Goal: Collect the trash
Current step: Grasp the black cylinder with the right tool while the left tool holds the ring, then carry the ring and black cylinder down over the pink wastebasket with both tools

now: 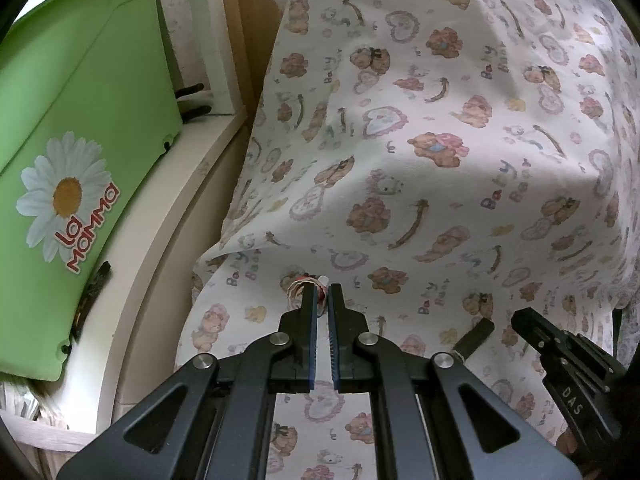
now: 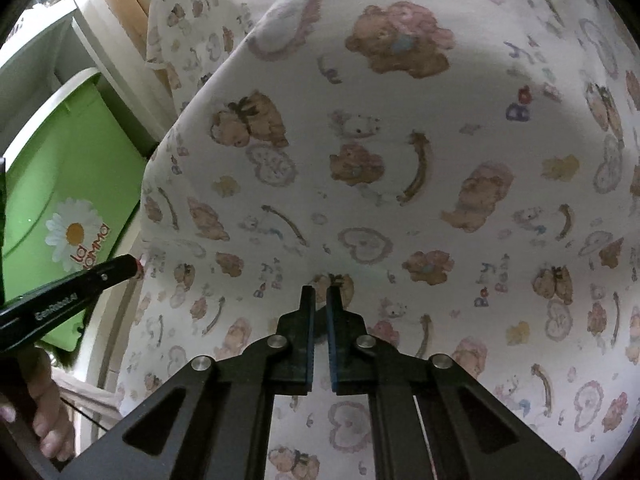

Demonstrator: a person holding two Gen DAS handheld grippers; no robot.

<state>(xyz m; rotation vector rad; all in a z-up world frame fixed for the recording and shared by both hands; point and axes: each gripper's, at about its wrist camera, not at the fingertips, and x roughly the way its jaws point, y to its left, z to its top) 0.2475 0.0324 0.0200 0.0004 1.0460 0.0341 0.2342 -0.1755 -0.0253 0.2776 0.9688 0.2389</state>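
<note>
My left gripper is shut on a small crumpled wrapper, red and white, held just over the teddy-bear printed cloth. The wrapper's red edge also shows at the left gripper's tip in the right wrist view. My right gripper is nearly closed with nothing visible between its blue pads, right above the same cloth. The right gripper also shows in the left wrist view at the lower right, next to a dark flat piece lying on the cloth.
A green plastic bin with a daisy and "La Mamma" label stands to the left on a white ledge, also seen in the right wrist view. A wooden panel stands behind the cloth. A hand shows at lower left.
</note>
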